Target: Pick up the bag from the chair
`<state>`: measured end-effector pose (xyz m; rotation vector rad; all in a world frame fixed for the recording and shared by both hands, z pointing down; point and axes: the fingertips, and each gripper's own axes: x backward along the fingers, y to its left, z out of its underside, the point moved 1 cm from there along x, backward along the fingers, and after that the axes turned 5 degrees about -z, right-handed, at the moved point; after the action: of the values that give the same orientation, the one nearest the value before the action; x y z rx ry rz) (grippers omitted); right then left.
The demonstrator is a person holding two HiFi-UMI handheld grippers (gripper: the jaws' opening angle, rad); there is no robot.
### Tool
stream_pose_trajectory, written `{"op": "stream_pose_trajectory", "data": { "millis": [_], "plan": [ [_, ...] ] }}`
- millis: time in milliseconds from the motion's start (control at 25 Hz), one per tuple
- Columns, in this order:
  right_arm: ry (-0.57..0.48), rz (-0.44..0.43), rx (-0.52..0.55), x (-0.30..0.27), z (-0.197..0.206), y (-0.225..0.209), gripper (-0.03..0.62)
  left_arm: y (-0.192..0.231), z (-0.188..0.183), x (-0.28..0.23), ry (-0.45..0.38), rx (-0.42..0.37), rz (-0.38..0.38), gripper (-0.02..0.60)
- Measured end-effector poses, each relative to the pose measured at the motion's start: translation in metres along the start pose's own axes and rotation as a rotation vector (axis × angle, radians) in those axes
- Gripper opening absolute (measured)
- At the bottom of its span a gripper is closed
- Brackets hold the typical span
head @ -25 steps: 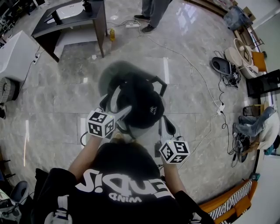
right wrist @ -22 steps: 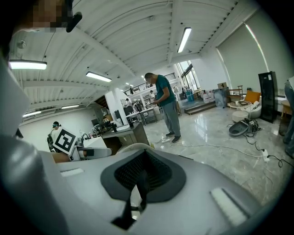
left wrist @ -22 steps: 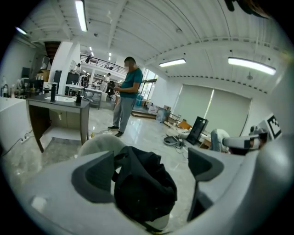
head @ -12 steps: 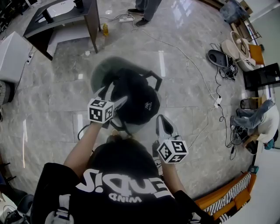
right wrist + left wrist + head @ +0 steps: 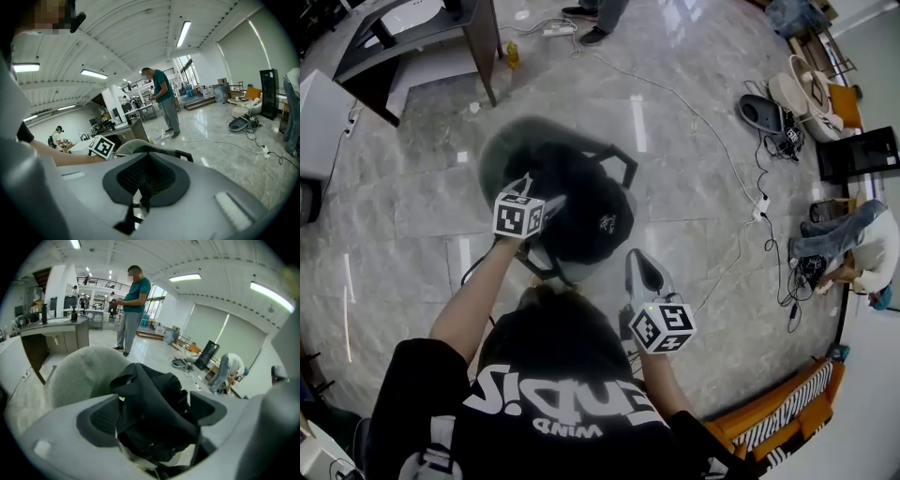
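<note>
Since a second ago, left gripper [image 5: 547, 202] is brought further over the black backpack [image 5: 586, 211], which is still slumped on the rounded grey upholstered chair [image 5: 499, 150]. Its jaws are held wide apart around soft, creased fabric, nothing clamped. Right gripper [image 5: 642, 272] is seen pinched shut on a thin dark strap [image 5: 140, 190]. Lift is judged not yet begun
</note>
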<state>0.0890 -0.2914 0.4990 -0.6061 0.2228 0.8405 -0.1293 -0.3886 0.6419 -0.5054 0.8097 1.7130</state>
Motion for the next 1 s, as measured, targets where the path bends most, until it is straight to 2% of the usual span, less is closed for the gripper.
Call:
{"op": "stream_pose_trajectory", "data": {
  "millis": [280, 600, 1000],
  "plan": [
    [0.024, 0.021, -0.041, -0.002, 0.010, -0.015, 0.002, 0.013, 0.010, -0.039, 0.076, 0.056, -0.023, 0.456],
    [0.053, 0.036, -0.079, -0.006, 0.019, -0.027, 0.002, 0.015, 0.024, -0.066, 0.157, 0.082, -0.004, 0.436],
    [0.077, 0.046, -0.098, -0.013, 0.027, -0.033, 0.002, 0.015, 0.032, -0.070, 0.210, 0.110, 0.053, 0.286]
  ]
}}
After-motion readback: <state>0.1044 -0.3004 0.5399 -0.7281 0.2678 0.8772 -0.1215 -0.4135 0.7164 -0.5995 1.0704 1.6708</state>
